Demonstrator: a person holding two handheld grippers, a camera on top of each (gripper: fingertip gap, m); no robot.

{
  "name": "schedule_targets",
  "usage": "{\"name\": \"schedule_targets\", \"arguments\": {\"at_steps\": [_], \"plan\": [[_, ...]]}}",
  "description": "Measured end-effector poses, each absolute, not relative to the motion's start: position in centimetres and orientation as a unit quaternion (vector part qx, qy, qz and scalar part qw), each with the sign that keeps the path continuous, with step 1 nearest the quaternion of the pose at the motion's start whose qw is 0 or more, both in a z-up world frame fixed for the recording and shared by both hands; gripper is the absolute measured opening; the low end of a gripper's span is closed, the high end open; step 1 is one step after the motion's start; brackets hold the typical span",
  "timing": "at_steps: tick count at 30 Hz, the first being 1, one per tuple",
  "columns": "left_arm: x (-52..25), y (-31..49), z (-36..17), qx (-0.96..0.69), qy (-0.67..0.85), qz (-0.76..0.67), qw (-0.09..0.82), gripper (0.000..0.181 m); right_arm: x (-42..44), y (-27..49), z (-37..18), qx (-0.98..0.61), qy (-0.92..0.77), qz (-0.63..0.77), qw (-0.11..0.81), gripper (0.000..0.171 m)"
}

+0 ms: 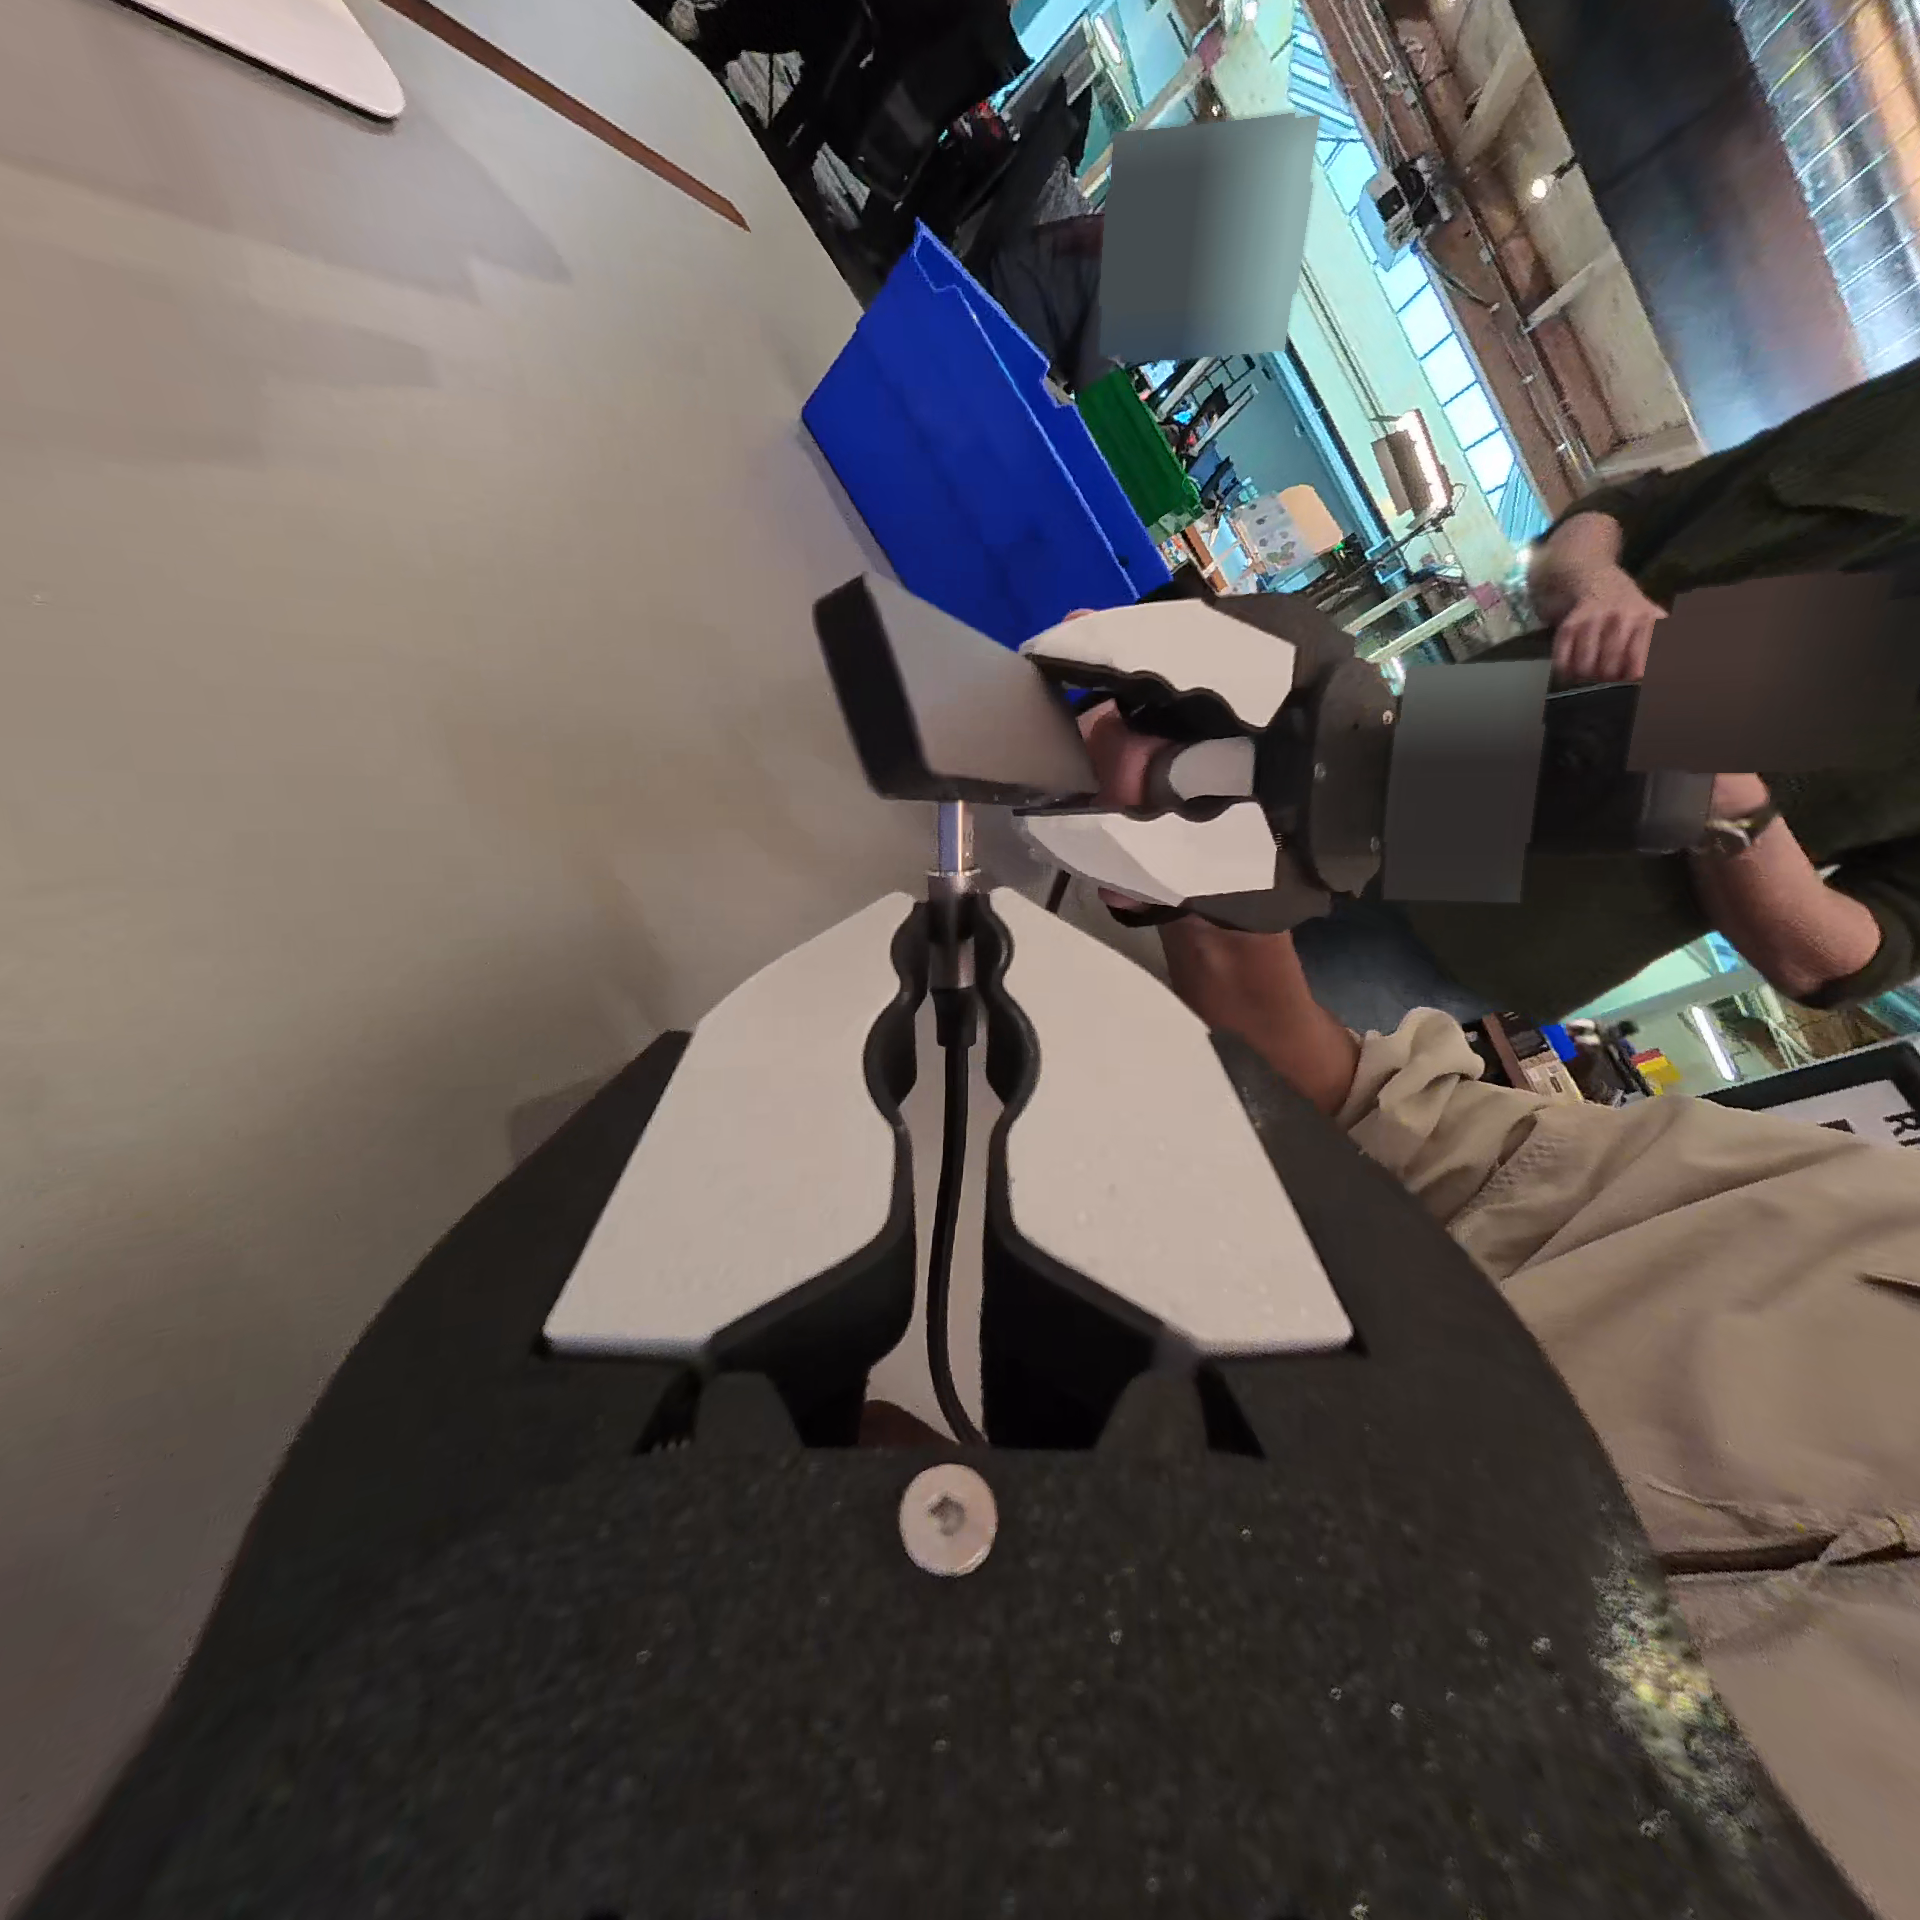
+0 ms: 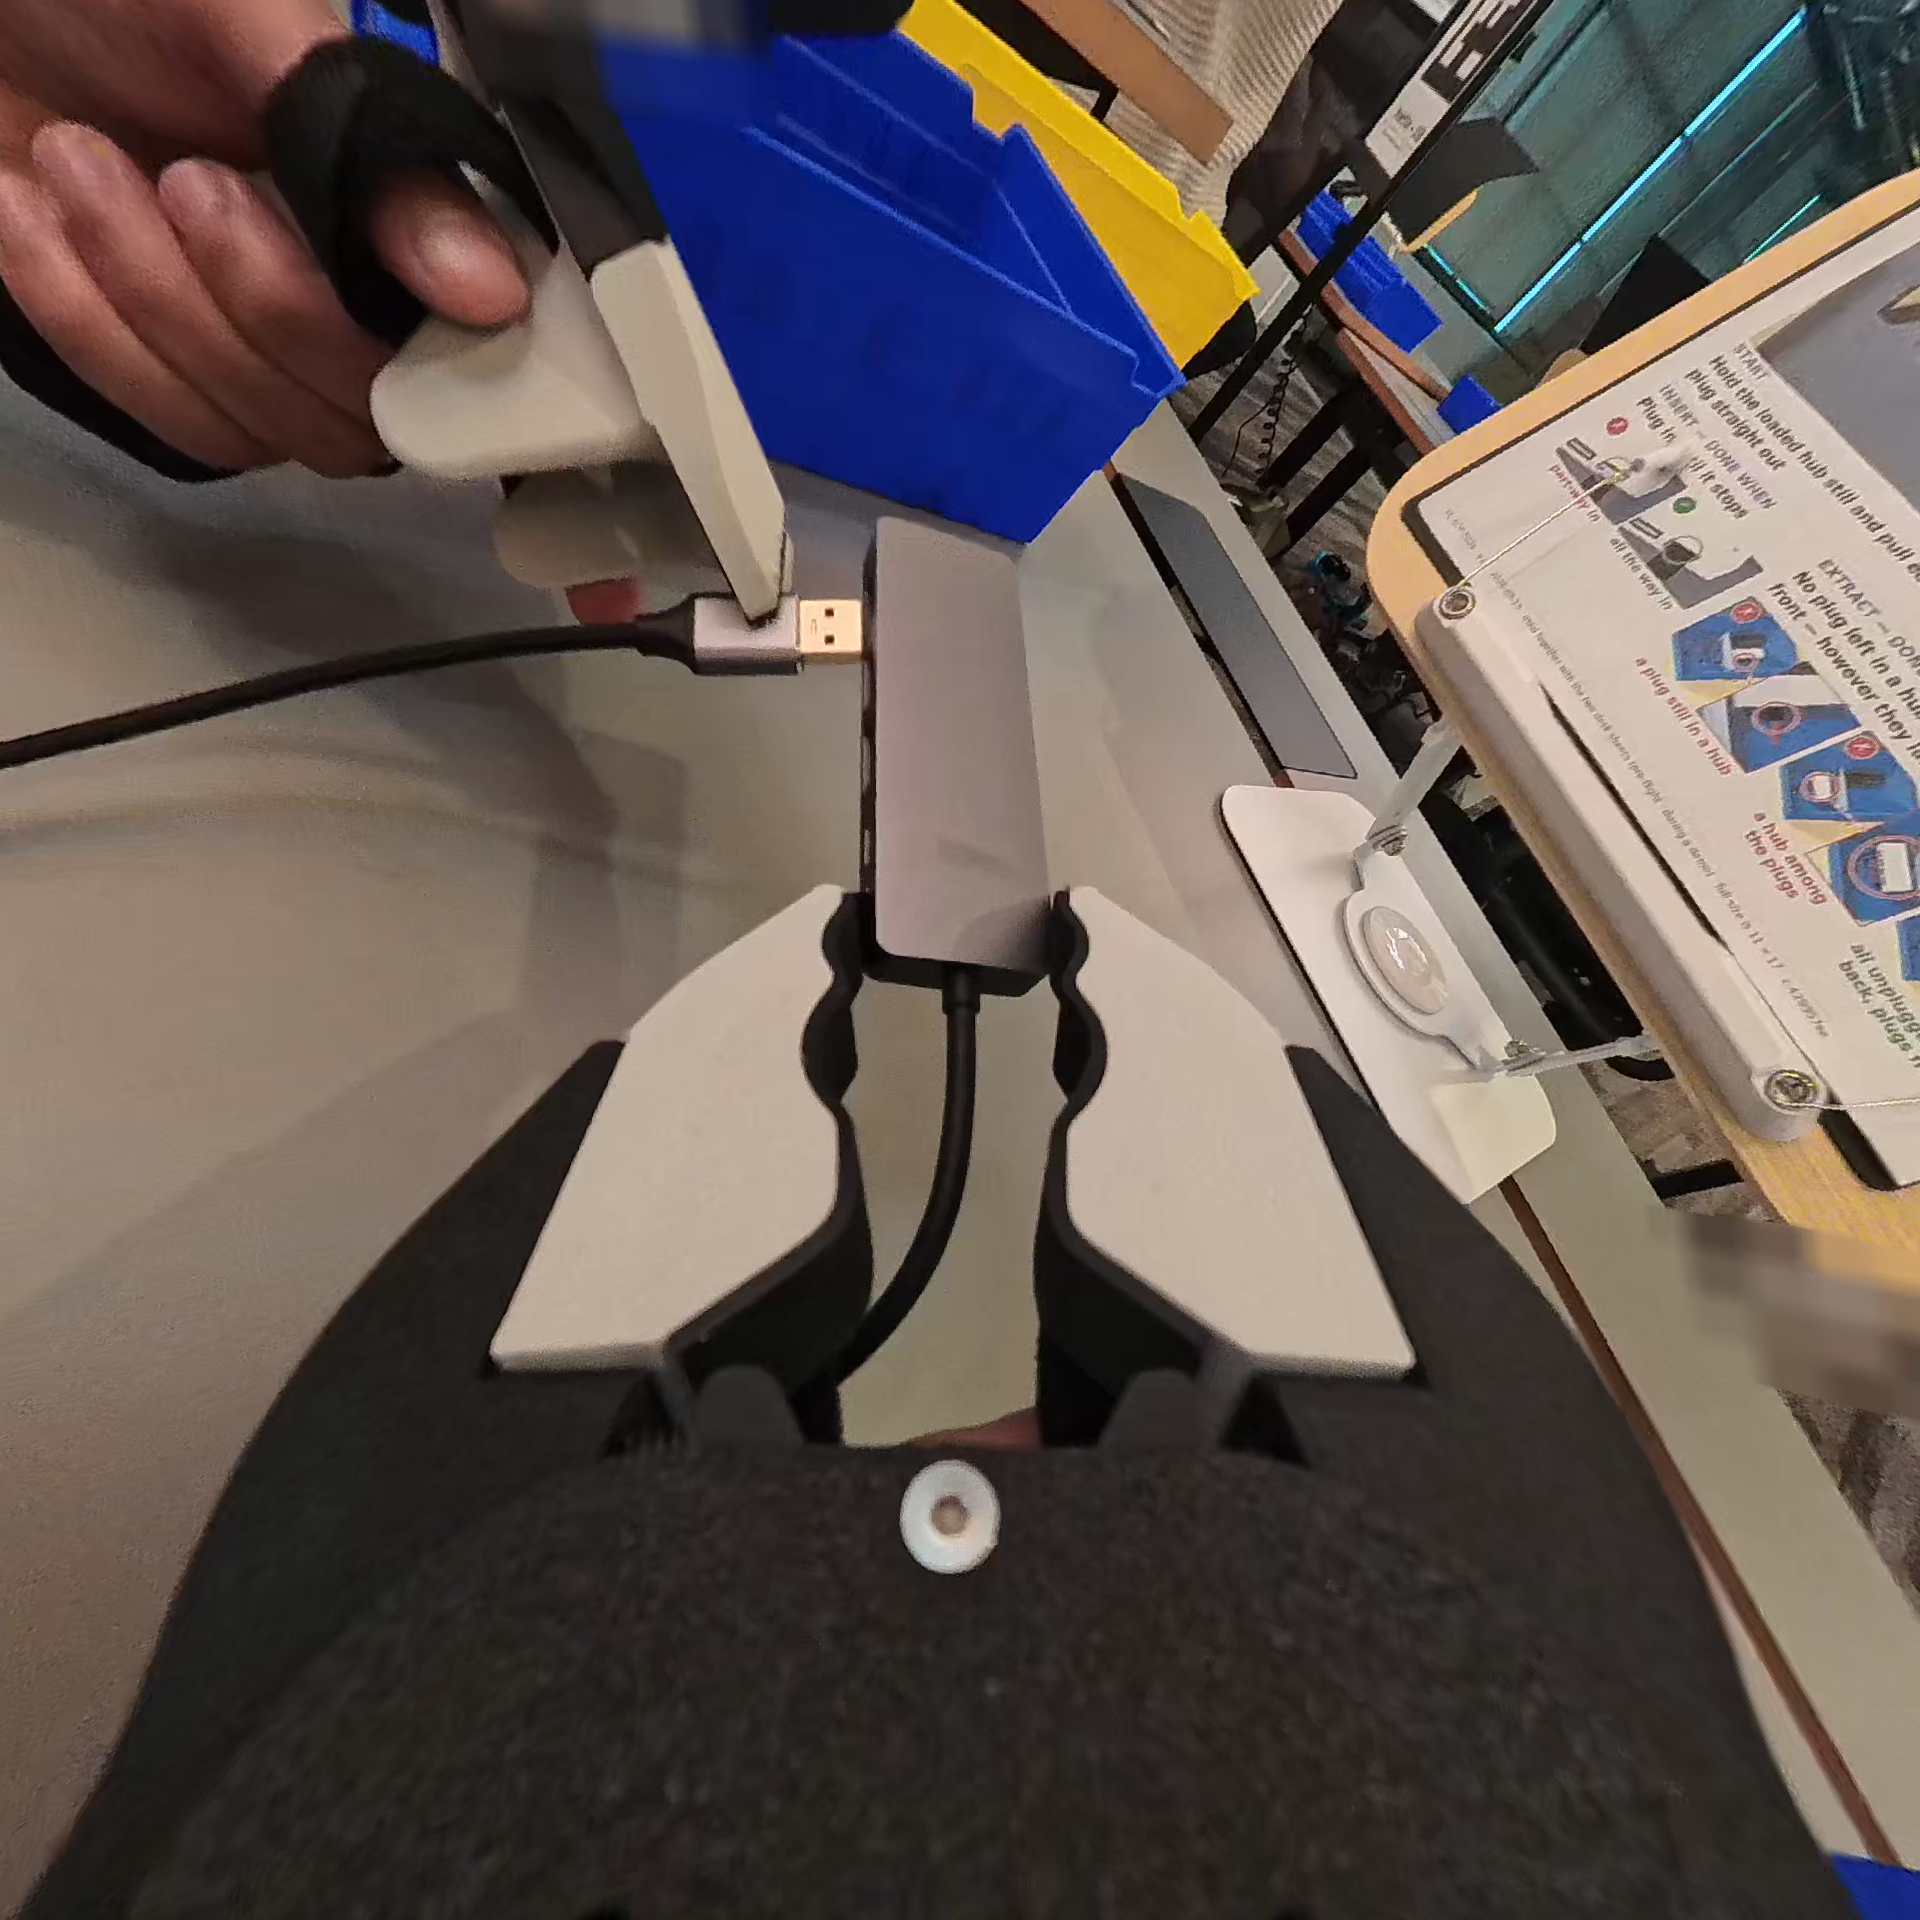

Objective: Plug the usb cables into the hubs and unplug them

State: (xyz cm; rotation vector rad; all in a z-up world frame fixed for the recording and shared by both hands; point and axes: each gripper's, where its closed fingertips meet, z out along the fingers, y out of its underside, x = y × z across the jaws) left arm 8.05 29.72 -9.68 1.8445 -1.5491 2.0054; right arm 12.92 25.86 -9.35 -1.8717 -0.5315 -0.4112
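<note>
My right gripper (image 2: 951, 935) is shut on the near end of a flat grey USB hub (image 2: 951, 727), held above the grey table (image 2: 312, 935). The hub's short black lead runs back between the fingers. My left gripper (image 1: 951, 925) is shut on a grey USB plug (image 1: 954, 862) whose black cable (image 1: 951, 1195) runs back through the jaws. In the right wrist view the left gripper (image 2: 764, 608) holds the plug (image 2: 748, 644) level. Its gold tip (image 2: 831, 629) is at the hub's side edge, nearly all of it still outside. The left wrist view shows the hub (image 1: 966, 686) in the right gripper (image 1: 1039, 738).
A blue bin (image 2: 883, 312) and a yellow bin (image 2: 1101, 208) stand just behind the hub. A wooden board with an instruction sheet (image 2: 1714, 675) and a white stand base (image 2: 1382, 966) are on the right, near the table edge. Another person's arms (image 1: 1766, 540) are across the table. Spacing between my two grippers at the tips: around 7 centimetres.
</note>
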Motion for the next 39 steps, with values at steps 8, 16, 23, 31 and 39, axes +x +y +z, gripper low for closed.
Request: {"name": "schedule_targets", "arguments": {"at_steps": [8,16,23,31,39], "plan": [[7.6,29.7,-9.1,0.582,-0.486,0.651,0.031,0.007,12.7,25.7,-9.1,-0.774,-0.245,-0.201,0.547,0.035],[7.1,29.6,-9.1,0.580,-0.467,0.664,0.071,0.007,12.2,25.4,-8.4,-0.757,-0.257,-0.195,0.569,0.034],[6.8,29.2,-8.8,0.572,-0.471,0.667,0.080,0.007,11.9,25.1,-8.0,-0.745,-0.271,-0.201,0.576,0.034],[6.6,29.2,-8.9,0.569,-0.472,0.667,0.089,0.007,11.8,25.0,-8.2,-0.736,-0.294,-0.230,0.565,0.035],[6.6,29.3,-9.1,0.571,-0.464,0.670,0.100,0.007,11.6,24.9,-8.0,-0.734,-0.292,-0.222,0.571,0.035]]}}
